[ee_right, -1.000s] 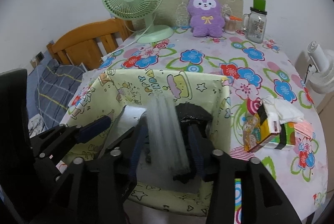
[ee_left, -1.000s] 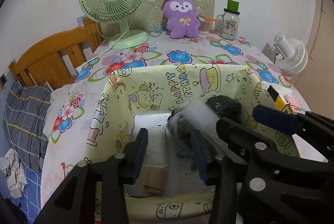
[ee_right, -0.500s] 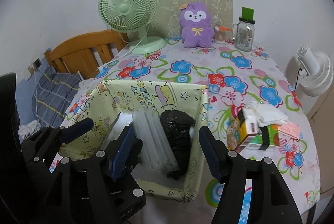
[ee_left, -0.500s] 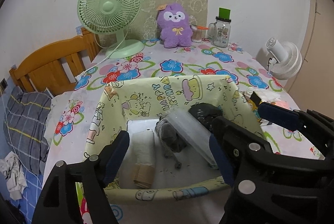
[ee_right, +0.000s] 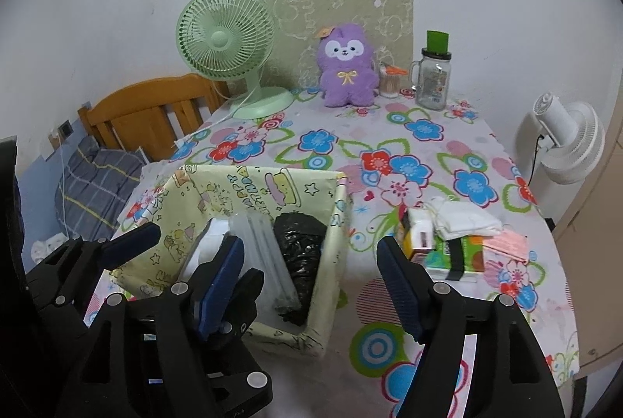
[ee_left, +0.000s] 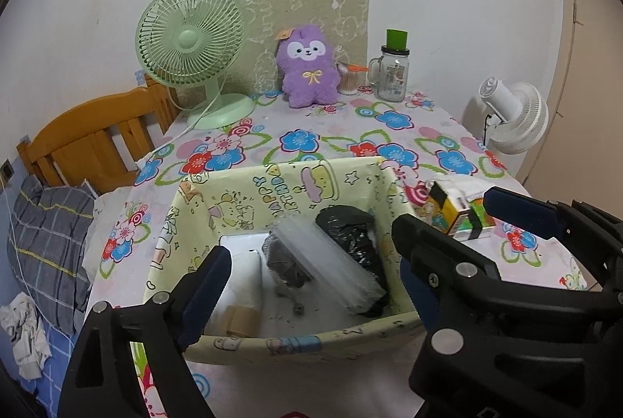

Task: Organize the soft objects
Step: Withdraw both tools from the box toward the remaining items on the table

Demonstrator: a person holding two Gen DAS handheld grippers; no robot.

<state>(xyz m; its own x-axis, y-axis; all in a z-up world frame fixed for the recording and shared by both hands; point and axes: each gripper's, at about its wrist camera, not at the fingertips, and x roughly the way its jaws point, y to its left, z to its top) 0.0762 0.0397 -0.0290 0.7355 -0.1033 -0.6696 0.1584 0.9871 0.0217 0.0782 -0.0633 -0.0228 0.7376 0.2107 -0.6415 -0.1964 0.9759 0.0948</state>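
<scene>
Left wrist view: clear plastic bag roll (ee_left: 331,258) released into storage box (ee_left: 280,180); both grippers empty.

Left gripper (ee_left: 307,274) and right gripper (ee_right: 311,274) are seen spread wide with nothing between the pads; jaws have just been opening. The clear roll is laid inside the cartoon-print box, beside the black bag bundle (ee_left: 350,231) and against a grey item. Placing step is judged done. Compared with a second ago, the roll is no longer pinched and both grippers are pulled back and up from the box. Next, the tissue packs (ee_right: 444,243) and white cloth (ee_right: 467,219) on the tabletop (ee_right: 428,153) likely need grasping, by the right gripper.
</scene>
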